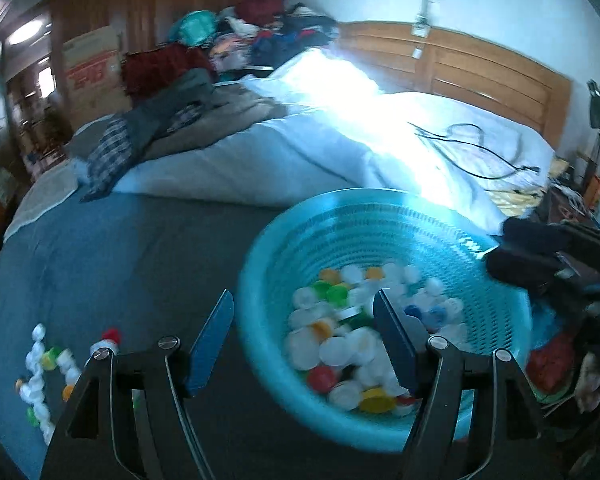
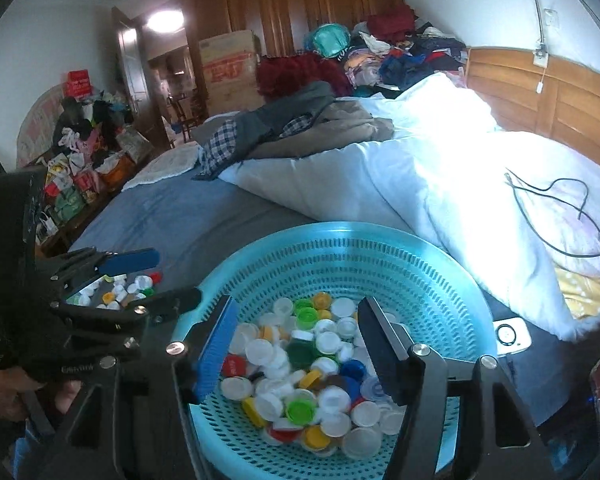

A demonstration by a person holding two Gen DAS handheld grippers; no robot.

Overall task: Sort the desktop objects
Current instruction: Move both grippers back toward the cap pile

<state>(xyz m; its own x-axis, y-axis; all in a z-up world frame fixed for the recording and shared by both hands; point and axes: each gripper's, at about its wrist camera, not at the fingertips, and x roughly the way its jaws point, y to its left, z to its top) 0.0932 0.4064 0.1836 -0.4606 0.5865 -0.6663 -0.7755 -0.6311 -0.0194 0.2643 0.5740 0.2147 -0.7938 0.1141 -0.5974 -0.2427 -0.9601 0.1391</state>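
While the bottle caps (image 2: 300, 368) lie heaped in the teal basket (image 2: 440, 280), a mix of white, green, yellow, red and blue, a second, smaller group of loose caps (image 1: 44, 364) is seen spread on the grey-blue bed sheet (image 1: 120, 248) just to the basket's left. The basket itself is set on the bed, near the white duvet (image 2: 420, 184).

Right tongs (image 2: 294, 344): spread wide, nothing pinched, held directly over the heap inside the basket. Left tongs (image 1: 302, 336): also spread and empty, straddling the basket's left rim, one finger outside over the sheet, one over the caps. Slight blur is noted in the left view.

Step in hand, as judged: a pick from the heap is being set up, with caps apparently sorted out onto the sheet. No cap is gripped yet.

Next move, as judged: one cap must be singled out from the pile, the right tongs lowered around it alone and pressed shut. Caps are overlapped and shallow, so neighbours may be caught or the chosen one may slip.

Beyond: piled clothes (image 2: 400, 48), a wooden headboard (image 2: 560, 96), a black cable (image 2: 552, 208) on the duvet.
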